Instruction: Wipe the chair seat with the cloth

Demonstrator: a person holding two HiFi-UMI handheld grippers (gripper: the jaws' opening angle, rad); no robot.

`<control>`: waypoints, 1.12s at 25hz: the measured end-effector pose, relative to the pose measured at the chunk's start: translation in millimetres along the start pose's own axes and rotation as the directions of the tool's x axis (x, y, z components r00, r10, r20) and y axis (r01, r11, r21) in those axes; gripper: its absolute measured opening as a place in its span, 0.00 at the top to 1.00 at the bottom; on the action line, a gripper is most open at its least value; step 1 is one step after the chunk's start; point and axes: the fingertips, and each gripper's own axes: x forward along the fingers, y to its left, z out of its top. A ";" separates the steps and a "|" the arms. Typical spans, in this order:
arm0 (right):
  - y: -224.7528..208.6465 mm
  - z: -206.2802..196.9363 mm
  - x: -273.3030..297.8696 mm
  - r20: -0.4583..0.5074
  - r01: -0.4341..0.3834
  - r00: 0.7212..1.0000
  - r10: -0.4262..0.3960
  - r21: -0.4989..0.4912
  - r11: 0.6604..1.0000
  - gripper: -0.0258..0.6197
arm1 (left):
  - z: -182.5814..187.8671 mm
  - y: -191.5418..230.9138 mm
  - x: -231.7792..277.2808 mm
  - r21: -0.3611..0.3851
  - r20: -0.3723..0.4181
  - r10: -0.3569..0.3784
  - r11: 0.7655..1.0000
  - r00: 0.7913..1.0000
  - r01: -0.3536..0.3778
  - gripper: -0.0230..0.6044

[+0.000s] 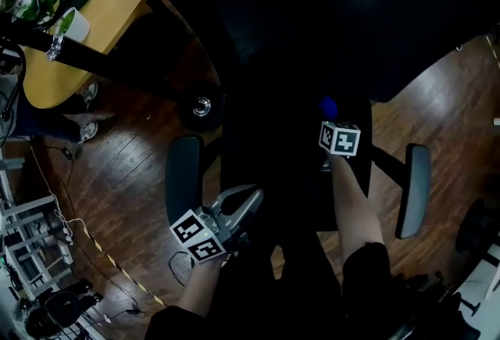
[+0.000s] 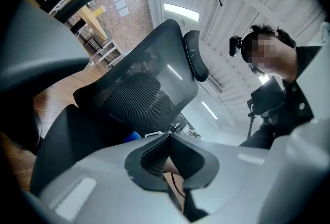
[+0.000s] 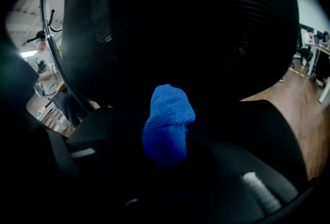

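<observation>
- Right tongs (image 3: 167, 155): clenched on a blue cloth (image 3: 168, 121), with the terry fabric bunched into an upright roll projecting beyond the tips.
- Blue cloth, head view (image 1: 328, 107): visible only as a small blue patch ahead of the right marker cube (image 1: 340, 138), above the rear part of the chair seat (image 1: 275, 174). Contact between cloth and seat not determinable, as the area is very dark.
- Left tongs (image 2: 167, 138): closed, tips meeting, nothing gripped between the ribbed pads.
- Left tongs, head view (image 1: 241, 204): positioned at the front left corner of the seat, just beside the left armrest (image 1: 183, 178), pointing up and to the right.
- Markings: black-and-white square patterns on the left marker cube (image 1: 198, 236) and on the right marker cube.
- Right forearm (image 1: 353, 202): bare, extended forward over the seat, inboard of the right armrest (image 1: 412, 190).
- Left gripper camera: tilted upward, facing the mesh backrest (image 2: 149, 86) and the headrest (image 2: 196, 55), with a person wearing a head camera (image 2: 281, 89) at the right edge.
- Right gripper camera: facing the dark mesh backrest (image 3: 196, 27) at close range.
- Chair base: standing on a wooden floor (image 1: 117, 174).
</observation>
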 end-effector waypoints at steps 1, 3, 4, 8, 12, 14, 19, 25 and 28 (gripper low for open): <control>-17.8 0.0 -9.1 0.002 0.029 1.000 -0.029 0.013 0.999 0.90 | -1.6 -0.6 0.2 -0.002 -0.004 -0.004 1.000 1.000 0.004 0.98; -47.0 -0.7 -26.4 0.002 0.079 0.997 -0.080 0.035 0.996 0.90 | -4.3 -0.9 -0.1 -0.007 -0.011 -0.008 1.000 1.000 0.008 0.98; -58.4 -1.8 -34.1 0.000 0.101 0.995 -0.101 0.036 0.994 0.90 | -5.5 -0.5 0.0 -0.008 -0.015 -0.008 1.000 1.000 0.008 0.98; -83.3 -8.9 -53.2 -0.015 0.141 0.990 -0.141 0.016 0.990 0.90 | -7.8 0.4 5.6 -0.015 -0.027 -0.015 1.000 1.000 0.014 0.98; -88.0 -7.1 -56.1 -0.013 0.138 0.990 -0.138 0.015 0.990 0.90 | -4.6 -3.3 12.5 -0.010 -0.018 -0.025 1.000 1.000 0.025 0.98; -89.7 -6.5 -57.4 -0.008 0.138 0.990 -0.138 0.007 0.990 0.90 | -5.7 -6.4 12.8 -0.011 -0.013 -0.028 1.000 1.000 0.028 0.98; -84.6 -4.4 -56.3 -0.020 0.132 0.991 -0.132 -0.008 0.991 0.90 | -7.2 -11.8 7.4 -0.027 0.008 -0.049 0.998 0.999 0.049 0.98; 21.9 -0.6 -25.1 -0.025 -0.021 1.000 0.018 -0.116 0.993 0.90 | -6.7 -22.7 -6.9 -0.055 0.050 -0.056 0.997 0.997 0.059 0.98; 117.0 -11.3 4.1 -0.062 -0.191 0.981 0.184 -0.137 0.972 0.90 | -3.8 -20.3 -16.1 -0.056 0.071 -0.045 0.997 0.996 0.049 0.98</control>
